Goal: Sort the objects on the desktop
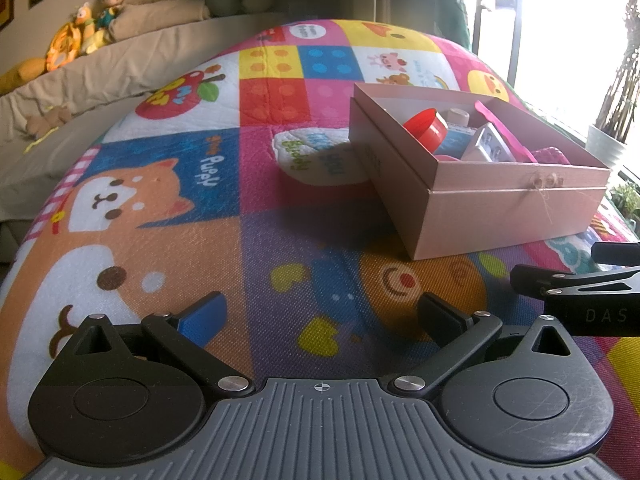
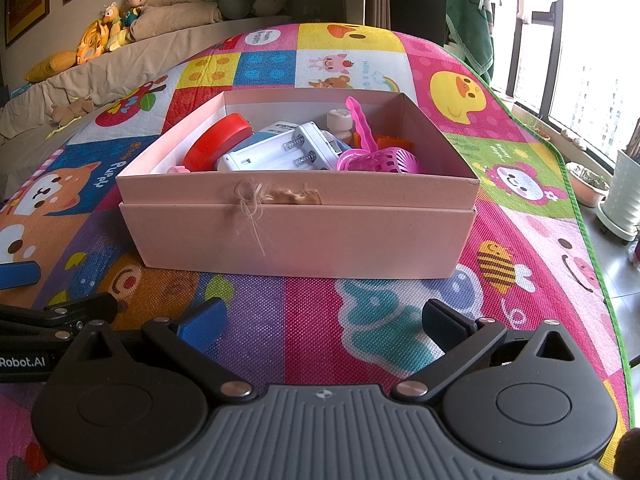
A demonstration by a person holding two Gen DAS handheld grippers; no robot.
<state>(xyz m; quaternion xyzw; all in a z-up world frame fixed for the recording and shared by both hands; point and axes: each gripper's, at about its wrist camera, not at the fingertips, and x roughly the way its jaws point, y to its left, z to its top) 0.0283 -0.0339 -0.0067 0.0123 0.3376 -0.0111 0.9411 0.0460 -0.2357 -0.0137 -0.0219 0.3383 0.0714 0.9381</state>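
A pink cardboard box (image 2: 296, 236) stands on the colourful play mat (image 2: 520, 184), straight ahead in the right wrist view and to the right (image 1: 504, 216) in the left wrist view. Inside lie a red round lid (image 2: 218, 140), a white battery holder (image 2: 276, 154), a pink perforated scoop (image 2: 384, 160), a pink spoon (image 2: 360, 124) and a beige bottle (image 2: 338, 122). My right gripper (image 2: 322, 322) is open with nothing between its fingers, low over the mat in front of the box. My left gripper (image 1: 320, 312) is open and empty too, left of the box.
A sofa with beige cushions (image 2: 180, 12) and soft toys (image 2: 116, 24) runs along the back left. Windows and potted plants (image 2: 622, 196) stand beyond the mat's right edge. The right gripper's fingers (image 1: 576, 280) reach into the left wrist view at the right.
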